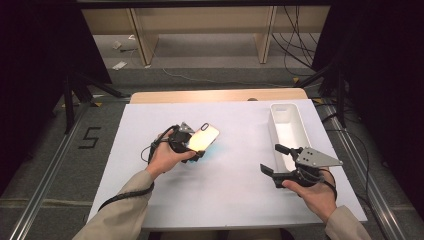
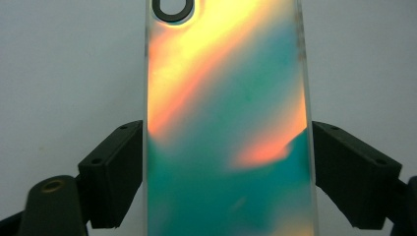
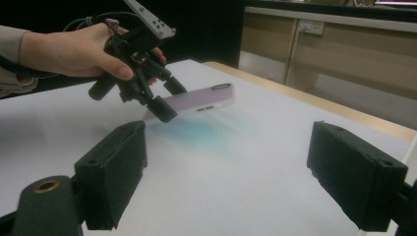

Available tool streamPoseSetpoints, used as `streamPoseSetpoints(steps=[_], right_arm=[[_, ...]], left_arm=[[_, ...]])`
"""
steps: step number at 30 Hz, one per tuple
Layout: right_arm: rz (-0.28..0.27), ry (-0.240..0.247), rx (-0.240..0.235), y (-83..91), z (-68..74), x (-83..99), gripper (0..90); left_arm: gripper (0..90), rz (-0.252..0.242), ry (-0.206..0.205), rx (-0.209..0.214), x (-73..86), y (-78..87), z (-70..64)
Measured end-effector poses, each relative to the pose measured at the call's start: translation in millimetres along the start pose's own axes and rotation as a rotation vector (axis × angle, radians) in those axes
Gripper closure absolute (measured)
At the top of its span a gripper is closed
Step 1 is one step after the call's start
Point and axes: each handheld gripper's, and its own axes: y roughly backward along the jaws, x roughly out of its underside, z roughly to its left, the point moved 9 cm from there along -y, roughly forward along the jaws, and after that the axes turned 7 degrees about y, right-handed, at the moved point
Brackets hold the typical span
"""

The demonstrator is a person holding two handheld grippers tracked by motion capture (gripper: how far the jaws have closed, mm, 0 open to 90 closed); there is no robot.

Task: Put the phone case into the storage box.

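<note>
An iridescent phone case (image 1: pixel 203 137), orange and teal, is held a little above the white table sheet (image 1: pixel 225 195). My left gripper (image 1: pixel 192 147) is shut on its long edges. Up close the phone case (image 2: pixel 226 123) runs between both black pads, its camera cut-out at the top. In the right gripper view the same phone case (image 3: pixel 196 102) hovers level in the left gripper (image 3: pixel 157 98), casting a teal glow on the sheet. My right gripper (image 1: pixel 272 159) stands open near the front right, nothing between its fingers, just left of the white tray (image 1: pixel 295 117).
The long white tray (image 1: pixel 276 129) stands at the right side of the table. A wooden table edge (image 1: pixel 215 95) runs along the back. Cables and shelf legs lie on the floor beyond.
</note>
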Motion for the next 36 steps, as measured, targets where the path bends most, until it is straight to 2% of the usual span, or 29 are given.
streamPoseSetpoints(steps=[4, 11, 16, 24, 26, 36], right_arm=[[0.001, 0.0, -0.001, -0.3, 0.7, -0.1, 16.0], [0.0, 0.0, 0.003, -1.7, 1.1, -1.2, 16.0], [-0.001, 0.003, 0.006, -5.7, 2.1, -3.2, 15.9], [-0.005, -0.016, 0.019, -8.8, -0.9, -7.2, 15.8], [-0.012, -0.018, 0.022, -10.2, -1.9, -9.9, 15.8], [-0.018, -0.042, 0.039, -22.6, -6.6, -18.5, 15.5]], left_arm=[[16.8, -0.023, -0.007, 0.007, -1.4, 3.8, -2.8], [16.8, -0.061, 0.007, 0.01, -0.8, 12.0, -4.5], [16.8, -0.106, 0.007, 0.009, 1.3, 19.8, -8.2], [16.8, -0.158, 0.015, 0.02, -0.4, 27.7, -12.3], [16.8, -0.167, 0.002, 0.02, 0.3, 30.8, -15.4], [16.8, -0.214, -0.008, 0.018, -1.8, 42.2, -18.0]])
